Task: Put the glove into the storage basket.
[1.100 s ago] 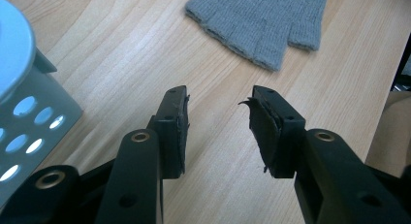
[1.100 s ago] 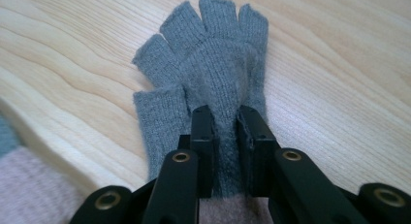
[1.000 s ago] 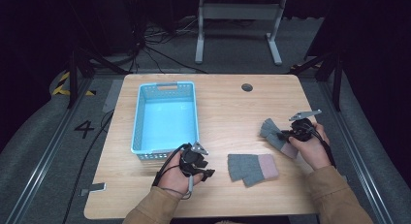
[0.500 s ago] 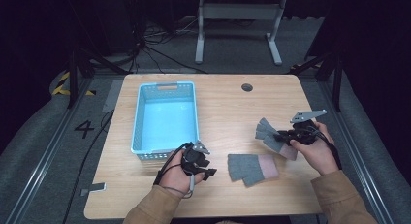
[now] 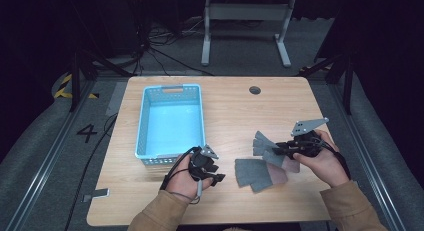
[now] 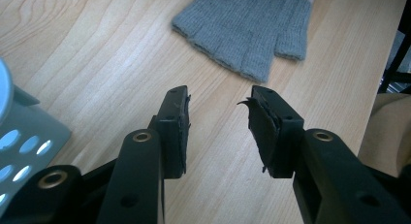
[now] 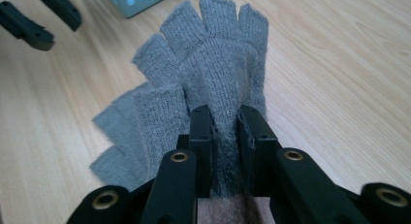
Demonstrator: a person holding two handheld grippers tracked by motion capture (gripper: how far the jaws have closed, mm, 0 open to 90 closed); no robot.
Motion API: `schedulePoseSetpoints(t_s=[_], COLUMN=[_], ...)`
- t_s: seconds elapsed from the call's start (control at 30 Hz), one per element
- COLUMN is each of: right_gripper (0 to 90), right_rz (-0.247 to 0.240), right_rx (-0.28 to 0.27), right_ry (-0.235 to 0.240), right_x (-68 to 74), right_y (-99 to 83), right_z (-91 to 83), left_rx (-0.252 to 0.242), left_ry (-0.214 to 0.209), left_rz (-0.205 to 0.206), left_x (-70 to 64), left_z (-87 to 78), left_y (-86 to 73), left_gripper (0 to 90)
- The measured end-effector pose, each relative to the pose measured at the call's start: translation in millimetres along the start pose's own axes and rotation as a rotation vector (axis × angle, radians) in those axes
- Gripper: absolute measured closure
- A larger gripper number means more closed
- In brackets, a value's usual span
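1. Grey knit glove (image 7: 213,73) pinched in right tongs (image 7: 225,151), lifted just above second glove (image 5: 252,172) on surface (image 5: 230,106).
2. Left tongs (image 6: 218,132) spread, idle.
3. Next, probably: carry to blue basket (image 5: 142,128).

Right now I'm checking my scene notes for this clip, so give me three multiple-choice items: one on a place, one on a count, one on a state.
1. Where is the blue basket?
A. near the left claw
B. near the right claw
C. off the table

2. How many grey gloves are there?
A. one
B. two
C. four

3. How is the right claw?
A. open
B. shut on a glove
C. inside the basket

Key: 1 A, the high view shows it left. 2 B, a lifted glove and a flat glove. 3 B, knit pinched between its jaws.
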State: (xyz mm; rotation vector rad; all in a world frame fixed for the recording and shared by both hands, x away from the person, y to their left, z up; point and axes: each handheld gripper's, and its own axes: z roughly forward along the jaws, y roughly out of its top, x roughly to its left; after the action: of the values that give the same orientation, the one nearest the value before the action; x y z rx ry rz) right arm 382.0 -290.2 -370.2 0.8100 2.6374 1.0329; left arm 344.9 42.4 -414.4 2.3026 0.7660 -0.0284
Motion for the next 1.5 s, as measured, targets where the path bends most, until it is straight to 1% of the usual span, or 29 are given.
schedulePoseSetpoints(t_s=[0.1,0.17,0.33,0.4,0.43,0.47,0.53,0.63,0.7,0.77,0.83,0.93,1.03,1.17,1.27,1.3,1.37,1.43,1.5], right_gripper=[77.8,77.8,77.7,77.6,77.6,77.6,77.5,77.5,77.5,77.5,77.5,77.5,77.3,76.6,68.7,66.3,59.2,58.4,57.9], right_rz=[-0.041,-0.061,-0.077,-0.081,-0.085,-0.087,-0.097,-0.106,-0.114,-0.118,-0.124,-0.126,-0.139,-0.150,-0.145,-0.150,-0.137,-0.125,-0.112], right_rx=[0.003,0.012,0.030,0.037,0.040,0.043,0.051,0.066,0.078,0.087,0.091,0.104,0.122,0.145,0.155,0.146,0.118,0.104,0.091], right_ry=[0.029,0.039,0.052,0.058,0.062,0.067,0.072,0.083,0.086,0.086,0.090,0.095,0.101,0.110,0.124,0.123,0.119,0.112,0.092], right_x=[6.3,9.4,14.2,16.1,16.9,18.3,19.7,22.3,24.1,25.1,25.7,28.1,30.3,32.6,34.0,33.9,33.1,31.7,28.1], right_y=[1.5,1.6,1.4,1.2,1.1,1.0,0.8,0.0,-0.8,-1.3,-1.7,-2.3,-3.4,-4.6,-6.6,-7.0,-7.6,-8.4,-10.8], right_z=[3.4,6.9,13.3,15.5,16.6,18.0,20.3,24.7,28.2,30.3,32.2,35.7,41.7,47.8,52.7,52.8,49.4,43.4,34.7], left_rx=[0.002,-0.001,-0.012,-0.020,-0.037,-0.039,-0.044,-0.046,-0.036,-0.023,-0.018,-0.011,-0.002,0.013,0.031,0.036,0.055,0.071,0.081], left_ry=[-0.003,-0.010,-0.022,-0.044,-0.060,-0.066,-0.069,-0.061,-0.047,-0.047,-0.046,-0.036,-0.026,-0.019,-0.033,-0.043,-0.050,-0.053,-0.055], left_rz=[-0.001,-0.009,0.001,-0.017,-0.015,-0.013,-0.012,0.006,0.005,0.000,0.002,0.012,0.029,0.046,0.052,0.051,0.060,0.068,0.078], left_x=[-0.2,-0.5,-1.2,-0.8,-0.6,-0.9,-2.1,-3.9,-5.0,-5.9,-7.3,-10.2,-12.6,-15.6,-16.9,-17.7,-19.1,-20.5,-21.9], left_z=[0.2,0.3,0.2,0.1,0.2,-0.1,-1.0,-1.7,-1.2,-0.1,1.4,4.4,6.9,10.1,12.9,14.6,17.6,20.3,23.2], left_y=[0.8,1.1,2.9,3.9,5.2,6.1,7.4,9.4,10.0,10.4,10.7,11.7,12.4,12.8,12.7,12.5,13.0,14.3,15.6], left_gripper=[60.0,60.7,61.7,63.2,62.7,61.4,62.2,62.6,63.5,61.7,62.0,59.9,57.1,55.8,57.3,58.2,59.8,61.7,63.7])
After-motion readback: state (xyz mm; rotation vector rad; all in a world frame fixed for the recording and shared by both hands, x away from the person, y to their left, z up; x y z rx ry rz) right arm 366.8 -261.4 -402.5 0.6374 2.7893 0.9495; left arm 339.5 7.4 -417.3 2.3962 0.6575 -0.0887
